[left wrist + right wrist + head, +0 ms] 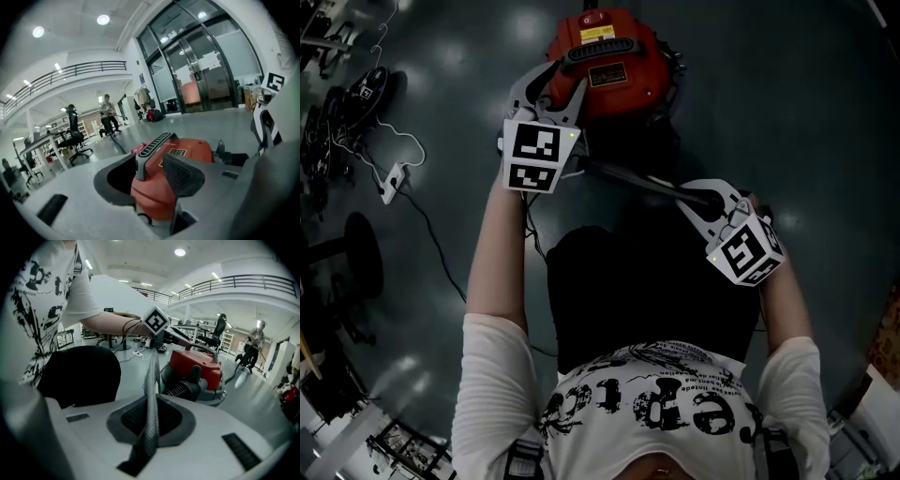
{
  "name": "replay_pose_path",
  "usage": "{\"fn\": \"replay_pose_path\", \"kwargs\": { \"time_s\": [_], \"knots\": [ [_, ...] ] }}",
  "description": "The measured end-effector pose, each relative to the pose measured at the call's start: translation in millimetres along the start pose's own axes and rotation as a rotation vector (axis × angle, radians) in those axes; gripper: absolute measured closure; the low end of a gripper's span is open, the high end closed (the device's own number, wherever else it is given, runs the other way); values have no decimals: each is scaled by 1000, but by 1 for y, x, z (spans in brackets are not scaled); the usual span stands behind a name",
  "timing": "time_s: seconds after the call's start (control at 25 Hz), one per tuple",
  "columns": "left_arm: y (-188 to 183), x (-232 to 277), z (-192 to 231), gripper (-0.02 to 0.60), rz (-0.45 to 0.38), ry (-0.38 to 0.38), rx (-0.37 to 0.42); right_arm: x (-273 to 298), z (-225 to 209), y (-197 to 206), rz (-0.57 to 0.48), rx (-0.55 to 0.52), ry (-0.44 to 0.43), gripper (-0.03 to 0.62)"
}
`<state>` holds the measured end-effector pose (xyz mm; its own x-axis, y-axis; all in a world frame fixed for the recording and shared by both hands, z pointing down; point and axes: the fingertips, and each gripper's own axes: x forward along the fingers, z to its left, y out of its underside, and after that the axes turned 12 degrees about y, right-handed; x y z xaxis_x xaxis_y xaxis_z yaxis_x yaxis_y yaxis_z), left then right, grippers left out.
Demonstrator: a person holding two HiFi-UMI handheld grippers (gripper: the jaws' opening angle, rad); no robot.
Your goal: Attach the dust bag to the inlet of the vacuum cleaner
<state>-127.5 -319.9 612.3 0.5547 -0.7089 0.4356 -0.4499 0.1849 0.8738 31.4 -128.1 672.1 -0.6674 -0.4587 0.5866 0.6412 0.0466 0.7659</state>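
The red vacuum cleaner [614,56] stands on the floor ahead of me, with a black handle [152,145] on top and a black ribbed inlet [183,387] on its side. My left gripper [551,86] is open beside the vacuum's left flank, and the handle shows beyond the gap between its jaws. My right gripper [698,199] is shut on a thin dark edge [151,380] of the dust bag. This edge runs as a dark bar toward the left gripper. The black dust bag [628,281] hangs as a dark mass in front of my body, also seen in the right gripper view [79,376].
A white power strip [392,178] with its cable lies on the floor at the left, near tangled cables [337,112] and a round black base [361,253]. Office chairs [75,136], a seated person [108,119] and glass doors [206,70] are farther off.
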Motion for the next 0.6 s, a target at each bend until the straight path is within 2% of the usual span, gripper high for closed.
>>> {"fn": "replay_pose_path", "kwargs": {
  "time_s": [0.2,0.4,0.48,0.6],
  "knots": [
    [1,26,17,410,84,79,121,4,-8,4,-13,10,-42,574],
    [12,43,14,410,173,160,218,5,-11,5,-21,-8,-51,574],
    [12,48,16,411,178,175,260,5,-10,7,-18,-25,-45,574],
    [9,53,15,423,137,199,348,8,-9,11,-9,-56,-38,574]
  ]
}}
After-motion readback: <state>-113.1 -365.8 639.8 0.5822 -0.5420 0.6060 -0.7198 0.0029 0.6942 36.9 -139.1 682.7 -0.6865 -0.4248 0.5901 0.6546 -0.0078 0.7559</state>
